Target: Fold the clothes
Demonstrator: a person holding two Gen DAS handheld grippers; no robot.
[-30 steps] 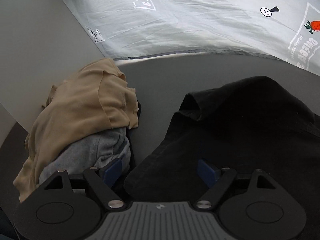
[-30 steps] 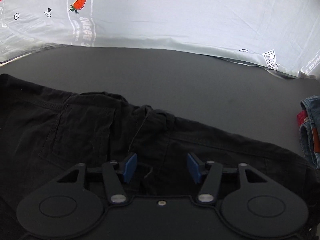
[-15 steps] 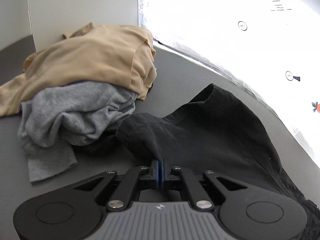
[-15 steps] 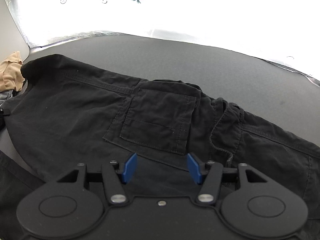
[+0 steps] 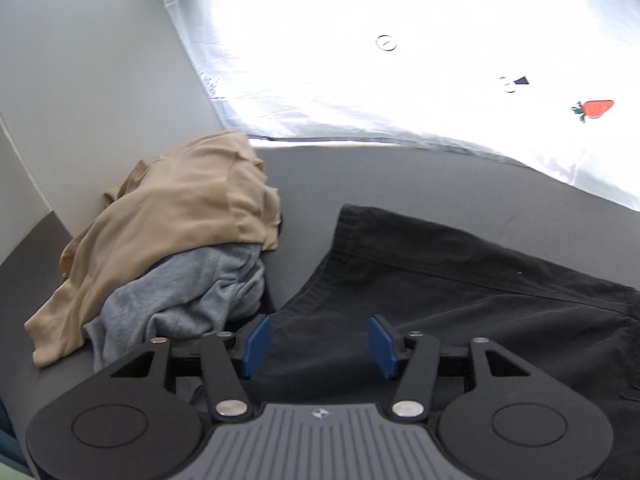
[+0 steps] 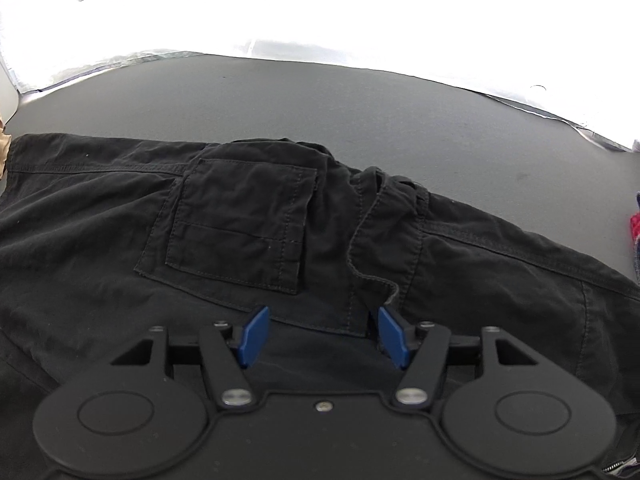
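Black trousers lie spread on the dark grey table, a patch pocket facing up; one leg end shows in the left wrist view. My left gripper is open and empty, just above the trouser leg's near edge. My right gripper is open and empty over the trousers below the pocket, near a folded seam.
A heap with a tan garment over a grey one sits left of the trousers against a white panel. A white printed sheet borders the table at the back. Denim with something red lies at far right.
My left gripper was shut on the trouser leg's edge half a second ago; now it is open and the leg lies flat. The right gripper shifted slightly over the trousers, staying open.
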